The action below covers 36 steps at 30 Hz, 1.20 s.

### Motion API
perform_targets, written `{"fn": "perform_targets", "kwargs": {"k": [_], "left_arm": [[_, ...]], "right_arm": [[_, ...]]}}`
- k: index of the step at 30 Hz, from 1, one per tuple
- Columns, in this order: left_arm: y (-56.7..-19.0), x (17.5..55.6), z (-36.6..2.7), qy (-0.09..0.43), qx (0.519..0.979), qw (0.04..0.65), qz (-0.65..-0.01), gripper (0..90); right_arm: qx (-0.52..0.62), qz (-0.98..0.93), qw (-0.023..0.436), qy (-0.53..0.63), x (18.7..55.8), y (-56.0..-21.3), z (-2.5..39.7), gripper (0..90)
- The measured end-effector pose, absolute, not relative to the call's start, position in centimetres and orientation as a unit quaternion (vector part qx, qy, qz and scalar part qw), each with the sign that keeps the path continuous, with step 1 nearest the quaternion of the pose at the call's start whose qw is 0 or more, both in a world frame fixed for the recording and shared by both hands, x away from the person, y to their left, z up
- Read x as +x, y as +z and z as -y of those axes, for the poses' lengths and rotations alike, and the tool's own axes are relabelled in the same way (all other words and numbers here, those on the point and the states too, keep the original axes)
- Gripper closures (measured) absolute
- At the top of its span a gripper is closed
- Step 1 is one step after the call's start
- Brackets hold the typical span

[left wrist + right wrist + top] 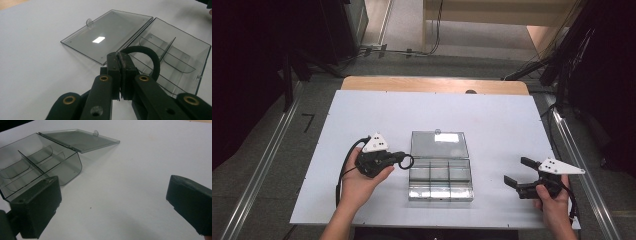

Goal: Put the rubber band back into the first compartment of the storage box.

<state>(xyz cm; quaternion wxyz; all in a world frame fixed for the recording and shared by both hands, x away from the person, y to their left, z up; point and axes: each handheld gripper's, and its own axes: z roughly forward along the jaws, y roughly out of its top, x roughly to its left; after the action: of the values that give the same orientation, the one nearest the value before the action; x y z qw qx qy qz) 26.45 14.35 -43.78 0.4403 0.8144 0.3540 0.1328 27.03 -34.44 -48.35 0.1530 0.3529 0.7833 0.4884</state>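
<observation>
L gripper (121, 65): fingers (113, 67) pressed together, pinching a black ring (152, 58) by its rim. The ring stands out past the tips, loop hanging over the L edge of the clear box (441, 180), just at its wall; can't tell if it touches. In the high view the L gripper (398, 159) sits just L of the box, held in the person's L hand (362, 182).

R gripper (518, 172): fingers (37, 206) spread wide, nothing btwn them, over bare desk (497, 125) well R of the box, held in the R hand (553, 200).

Box: mid-desk, toward the near edge, w/ dividers inside, compartments look empty. Lid (438, 144) is swung fully open and lies flat on the desk behind the box, small tab at its far edge.
</observation>
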Motion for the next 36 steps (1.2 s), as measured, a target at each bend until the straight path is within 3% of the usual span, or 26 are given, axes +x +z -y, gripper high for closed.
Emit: {"fn": "perform_targets", "kwargs": {"k": [36], "left_arm": [[-45.5, 26.8, -11.2, 0.136, 0.832, 0.422, -0.334, 88.3]], "right_arm": [[0.354, -0.784, 0.152, 0.487, 27.1, -48.4, 34.4, 0.0]]}}
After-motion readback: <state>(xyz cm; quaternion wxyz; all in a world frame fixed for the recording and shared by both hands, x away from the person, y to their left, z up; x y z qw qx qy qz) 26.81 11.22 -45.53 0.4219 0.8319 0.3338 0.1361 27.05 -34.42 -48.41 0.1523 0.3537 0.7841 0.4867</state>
